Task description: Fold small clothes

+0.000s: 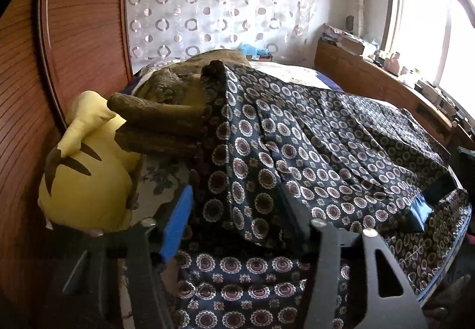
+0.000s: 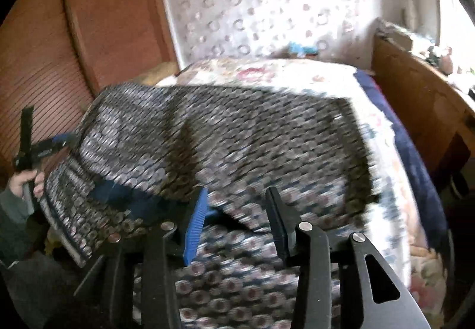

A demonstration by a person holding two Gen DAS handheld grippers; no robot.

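Garment [image 1: 297, 156] draped between my fingers, over the bed [image 2: 297, 73] | left gripper [image 1: 243, 228] pinching cloth, right gripper [image 2: 237, 222] open | fold barely begun, judging by spread.

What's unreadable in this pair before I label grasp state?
- Left tongs: left wrist view, right finger buried under the patterned garment, so the grip is unclear.
- Right tongs: right wrist view, motion blur smears the cloth; contact unclear.
- Yellow plush toy: partly hidden by the brown folded blanket.
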